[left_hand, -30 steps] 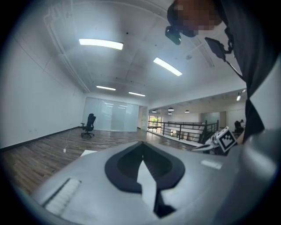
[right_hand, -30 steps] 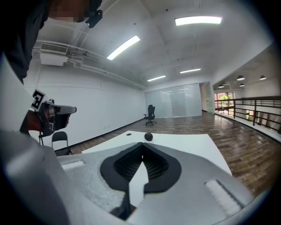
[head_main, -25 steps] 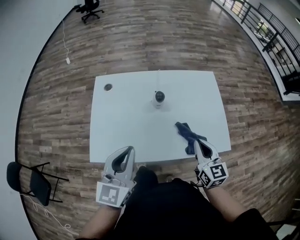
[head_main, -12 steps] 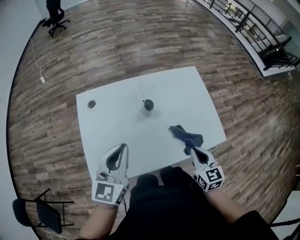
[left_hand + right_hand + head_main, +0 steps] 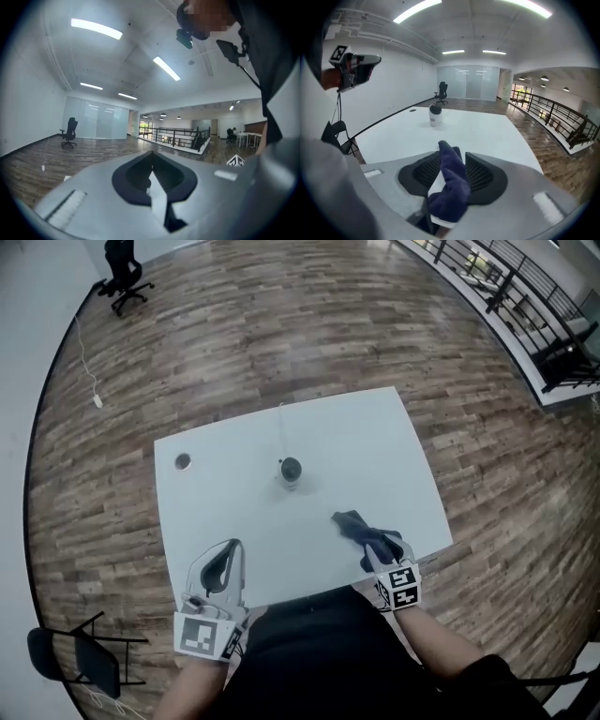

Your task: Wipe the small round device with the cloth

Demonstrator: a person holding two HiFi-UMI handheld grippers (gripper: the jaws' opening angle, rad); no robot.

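The white surface (image 5: 234,521) stands below me on a brown plank floor (image 5: 281,324). Near the surface's far left corner I see a small round dark-centred fitting (image 5: 183,461) set into the top. Well beyond that corner a black office chair (image 5: 122,268) stands on the floor, with a thin pale cable (image 5: 89,362) trailing between chair and surface. Off the surface's near left corner is a black folding chair (image 5: 75,664). Far off past its right side runs a dark railing (image 5: 525,287).

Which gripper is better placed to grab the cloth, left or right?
Right: the right gripper has just been opening its jaws, with the cloth between them; the left gripper is shut, away from it.
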